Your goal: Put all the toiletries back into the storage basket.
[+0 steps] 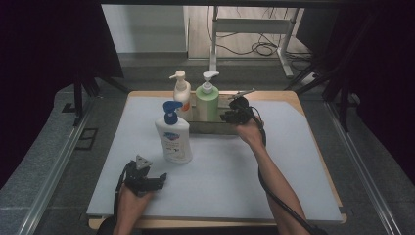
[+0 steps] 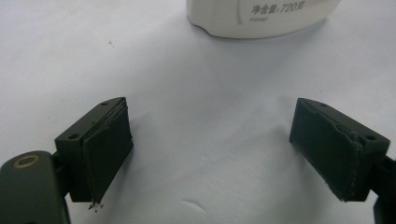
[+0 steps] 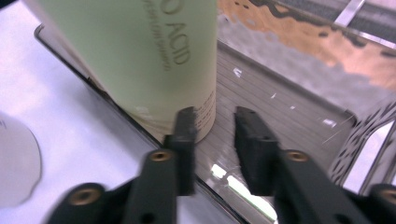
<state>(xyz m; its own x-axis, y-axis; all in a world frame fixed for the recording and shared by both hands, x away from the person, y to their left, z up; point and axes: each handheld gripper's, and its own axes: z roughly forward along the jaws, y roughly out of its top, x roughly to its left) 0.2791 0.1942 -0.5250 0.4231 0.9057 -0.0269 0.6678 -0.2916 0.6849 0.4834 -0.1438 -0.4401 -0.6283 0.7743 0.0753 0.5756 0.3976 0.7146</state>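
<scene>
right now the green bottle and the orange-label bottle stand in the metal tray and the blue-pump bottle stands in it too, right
Not quite: the blue-pump bottle stands on the mat, in front of the metal tray, as the high view shows. The green bottle and orange-label bottle do stand in the tray.

Landmark: surface (image 1: 293,161), pale grey mat over a wooden board. Beyond its far edge the floor (image 1: 235,34) is light wood, carrying a white metal frame (image 1: 252,27) with loose dark cables (image 1: 264,48) coiled beside it. A pale wall panel (image 1: 144,27) stands left of the frame. Grey rails (image 1: 51,166) run along both flanks of the surface.
</scene>
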